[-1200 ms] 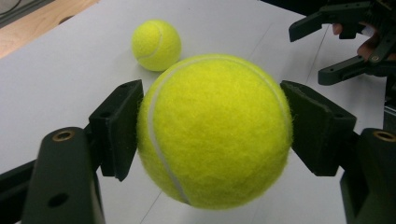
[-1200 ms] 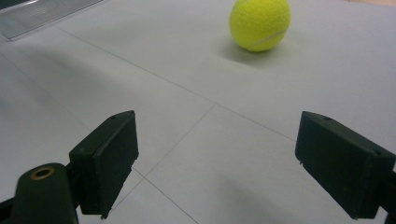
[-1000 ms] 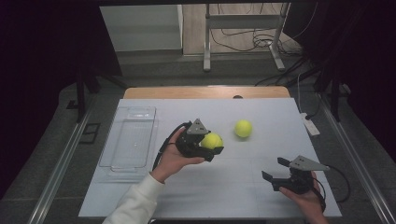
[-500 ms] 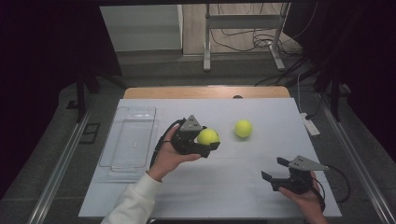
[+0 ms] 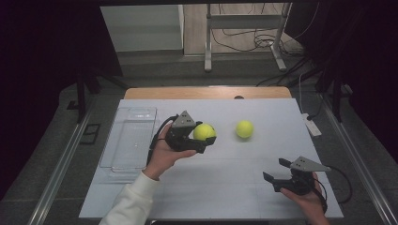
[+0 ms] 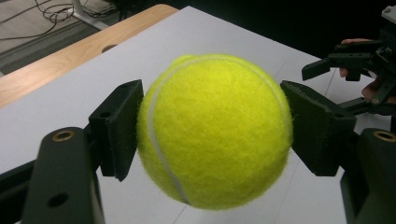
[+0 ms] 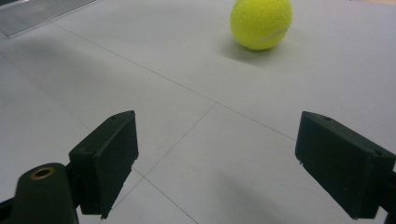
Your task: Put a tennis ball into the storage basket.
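Looking down from the high view, the left gripper point(image 5: 202, 139) has its jaws clamped on a fuzzy yellow-green tennis ball point(image 5: 204, 132), held above the white table top point(image 5: 220, 178); behind the hand, away from the jaw tips, a clear rectangular plastic tray point(image 5: 130, 138) lies near the table's left edge, and ahead of the tips, apart from them with bare surface between, a second yellow-green tennis ball point(image 5: 244, 129) rests on the table. The right gripper point(image 5: 278, 176) sits low near the front right corner, jaws spread wide with nothing between them, and a broad stretch of bare table lies ahead of them toward the middle. A strip of wooden table edge point(image 5: 206, 92) runs along the far side. From the left gripper view, the held ball point(image 6: 215, 130) fills the gap between the jaws, both pads pressed flat into its felt sides, the white seam curving down beside the left pad; beyond the right jaw the other gripper point(image 6: 336, 70) shows farther off, well apart. From the right gripper view, the two black pads stand far apart over bare table crossed by thin lines, and the resting ball point(image 7: 261, 22) lies ahead of the jaws, well beyond their tips, with open surface all the way to it.
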`<act>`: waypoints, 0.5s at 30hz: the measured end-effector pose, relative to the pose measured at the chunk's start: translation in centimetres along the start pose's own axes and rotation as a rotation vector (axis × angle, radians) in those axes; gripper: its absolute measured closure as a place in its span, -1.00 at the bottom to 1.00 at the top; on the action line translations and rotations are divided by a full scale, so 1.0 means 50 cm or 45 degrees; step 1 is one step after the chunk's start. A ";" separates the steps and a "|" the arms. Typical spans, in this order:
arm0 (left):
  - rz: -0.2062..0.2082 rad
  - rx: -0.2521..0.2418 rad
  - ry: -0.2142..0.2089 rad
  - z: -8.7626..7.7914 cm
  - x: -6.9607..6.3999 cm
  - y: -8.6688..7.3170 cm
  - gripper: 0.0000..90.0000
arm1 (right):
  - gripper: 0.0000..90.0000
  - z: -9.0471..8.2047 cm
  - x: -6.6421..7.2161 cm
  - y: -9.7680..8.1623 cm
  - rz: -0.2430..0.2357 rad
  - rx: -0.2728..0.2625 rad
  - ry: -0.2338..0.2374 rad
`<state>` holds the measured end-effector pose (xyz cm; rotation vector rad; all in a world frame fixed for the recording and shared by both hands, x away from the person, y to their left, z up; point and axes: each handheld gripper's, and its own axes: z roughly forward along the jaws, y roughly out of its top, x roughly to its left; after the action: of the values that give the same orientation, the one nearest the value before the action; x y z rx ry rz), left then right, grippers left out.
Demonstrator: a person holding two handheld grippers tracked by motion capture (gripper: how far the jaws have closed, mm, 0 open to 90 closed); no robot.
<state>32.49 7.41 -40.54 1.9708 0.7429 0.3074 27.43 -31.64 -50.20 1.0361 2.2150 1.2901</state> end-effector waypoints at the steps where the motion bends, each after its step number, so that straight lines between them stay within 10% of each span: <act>1: 0.001 -0.001 0.002 -0.001 0.001 0.000 -0.41 | -0.69 0.000 0.000 0.000 0.000 0.001 0.001; 15: -0.031 -0.048 0.036 -0.029 0.021 0.001 -0.41 | -0.69 0.002 0.000 0.001 -0.003 0.001 0.003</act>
<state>32.63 9.07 -39.87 1.9244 0.7733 0.3329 27.52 -31.57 -50.22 1.0323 2.2182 1.2899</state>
